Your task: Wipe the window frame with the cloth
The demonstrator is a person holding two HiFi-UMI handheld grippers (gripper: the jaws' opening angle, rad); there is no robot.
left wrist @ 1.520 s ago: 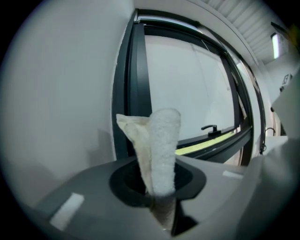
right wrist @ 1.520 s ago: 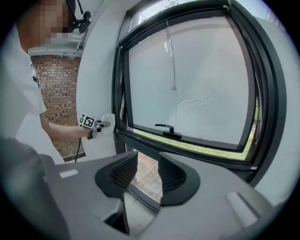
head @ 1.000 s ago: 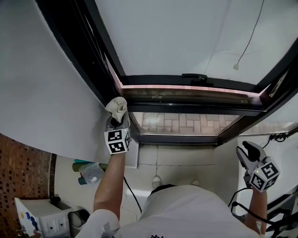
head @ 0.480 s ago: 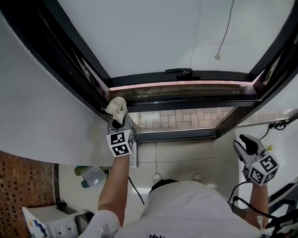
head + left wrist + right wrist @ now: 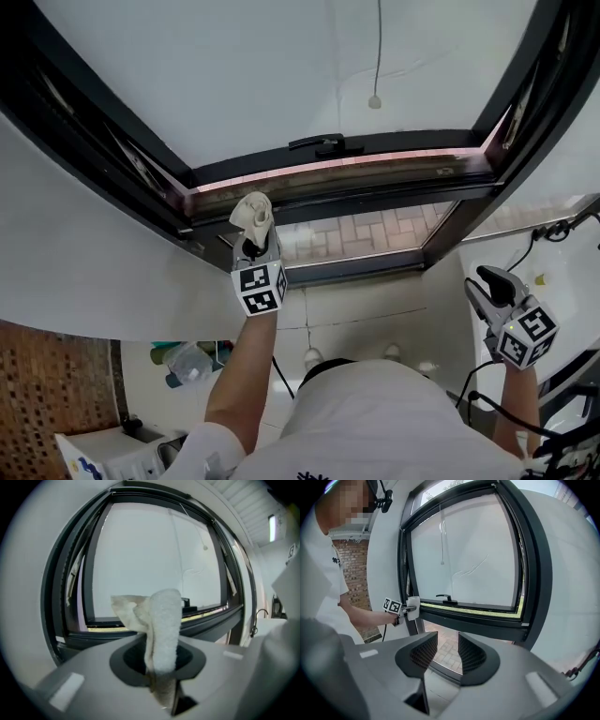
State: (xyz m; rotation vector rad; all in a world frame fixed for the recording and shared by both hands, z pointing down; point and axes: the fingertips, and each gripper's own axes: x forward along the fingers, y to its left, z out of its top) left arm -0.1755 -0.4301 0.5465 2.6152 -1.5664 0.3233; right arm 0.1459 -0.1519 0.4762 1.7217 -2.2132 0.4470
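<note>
A cream cloth point(image 5: 254, 213) sticks out of my left gripper point(image 5: 252, 236), which is shut on it. The cloth rests against the lower rail of the dark window frame point(image 5: 394, 195), a little right of its left corner. In the left gripper view the cloth point(image 5: 161, 620) stands up between the jaws of the left gripper point(image 5: 157, 660), with the frame point(image 5: 211, 619) behind it. My right gripper point(image 5: 486, 284) hangs low at the right, away from the frame. It is open point(image 5: 447, 651) with nothing between its jaws. The right gripper view also shows the cloth point(image 5: 412, 607) at the frame point(image 5: 483, 620).
The window sash is tilted open, with a black handle point(image 5: 319, 143) on its lower edge. A cord with a pull point(image 5: 375, 101) hangs in front of the pane. Brick paving point(image 5: 356, 234) shows through the gap. Bottles point(image 5: 187, 361) and a brick wall point(image 5: 56, 394) lie below at left.
My left gripper has slid the cloth rightward along the lower rail, away from the left corner. The head view has tilted upward. The right gripper has hardly moved.
</note>
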